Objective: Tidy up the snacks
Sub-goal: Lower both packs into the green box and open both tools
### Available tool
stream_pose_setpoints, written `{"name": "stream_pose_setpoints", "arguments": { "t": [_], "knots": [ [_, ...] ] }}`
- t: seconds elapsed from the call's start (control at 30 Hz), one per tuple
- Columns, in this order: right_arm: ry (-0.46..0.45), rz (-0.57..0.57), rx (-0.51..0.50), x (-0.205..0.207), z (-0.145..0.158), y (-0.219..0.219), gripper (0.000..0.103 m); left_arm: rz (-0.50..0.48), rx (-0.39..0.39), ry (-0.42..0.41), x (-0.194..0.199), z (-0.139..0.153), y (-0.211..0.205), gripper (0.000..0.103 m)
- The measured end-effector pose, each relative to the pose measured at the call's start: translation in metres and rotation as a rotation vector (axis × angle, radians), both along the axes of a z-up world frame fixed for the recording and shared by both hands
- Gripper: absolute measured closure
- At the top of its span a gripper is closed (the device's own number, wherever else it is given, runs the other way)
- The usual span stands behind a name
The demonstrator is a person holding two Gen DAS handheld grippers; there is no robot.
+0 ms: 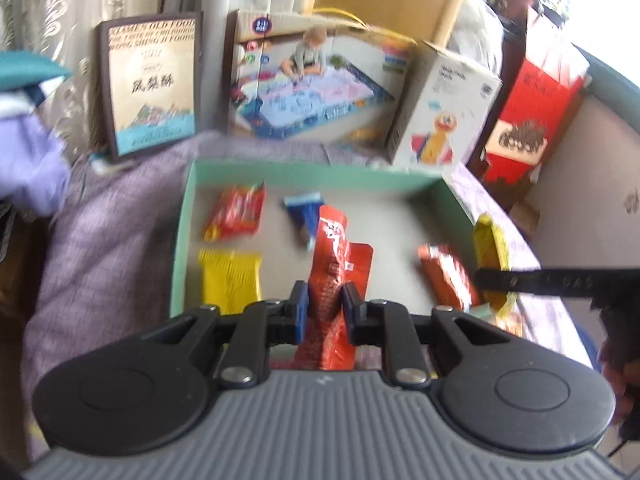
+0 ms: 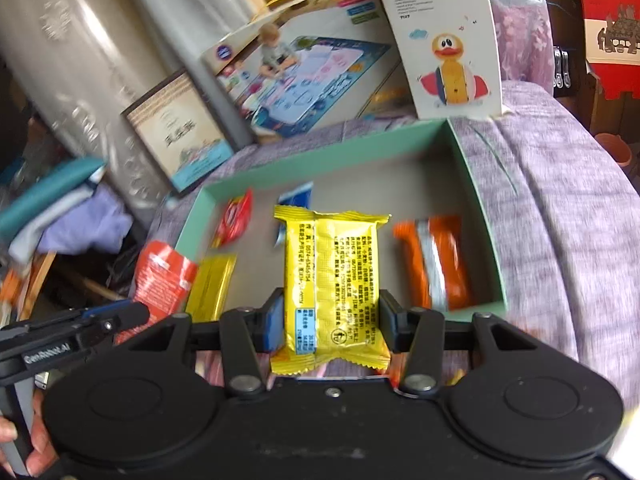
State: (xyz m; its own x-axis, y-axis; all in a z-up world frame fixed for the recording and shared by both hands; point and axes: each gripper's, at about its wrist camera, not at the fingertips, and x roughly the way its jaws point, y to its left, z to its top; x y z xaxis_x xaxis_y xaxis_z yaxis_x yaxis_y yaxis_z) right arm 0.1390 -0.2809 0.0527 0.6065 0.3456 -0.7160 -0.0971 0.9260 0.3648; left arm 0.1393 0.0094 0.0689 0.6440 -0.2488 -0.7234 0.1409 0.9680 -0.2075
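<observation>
Your left gripper [image 1: 323, 307] is pinched tight on the thin red packet [image 1: 334, 264], which could slide free above the green box [image 1: 316, 171]. Your right gripper [image 2: 331, 322], partly open, clamps the yellow packet [image 2: 332, 276] by its edges; a twist could drop it outside the box.

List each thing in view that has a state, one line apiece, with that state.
left gripper: shut on the red snack pouch
red snack pouch: held over the tray
right gripper: shut on the yellow snack packet
yellow snack packet: held, back side up
green tray: open, snacks lying inside
orange packet: lying in the tray
Roly-Poly Duck box: upright, closed
</observation>
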Motion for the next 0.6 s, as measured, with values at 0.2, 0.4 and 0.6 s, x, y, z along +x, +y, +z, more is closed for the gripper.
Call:
{"name": "stream_pose_setpoints", "arguments": {
  "t": [0.2,0.4,0.6],
  "knots": [
    [0.064,-0.012,-0.038,0.045,-0.030,0.006,0.056,0.029,-0.025,0.080,0.054,-0.032,-0.010,0.085],
    [0.127,0.007,-0.051,0.060,-0.057,0.015,0.056,0.058,0.001,0.139,0.070,-0.064,-0.002,0.082],
    [0.070,0.023,-0.072,0.052,-0.048,0.023,0.001,0.106,0.073,0.123,0.068,-0.063,-0.003,0.000]
  ]
}}
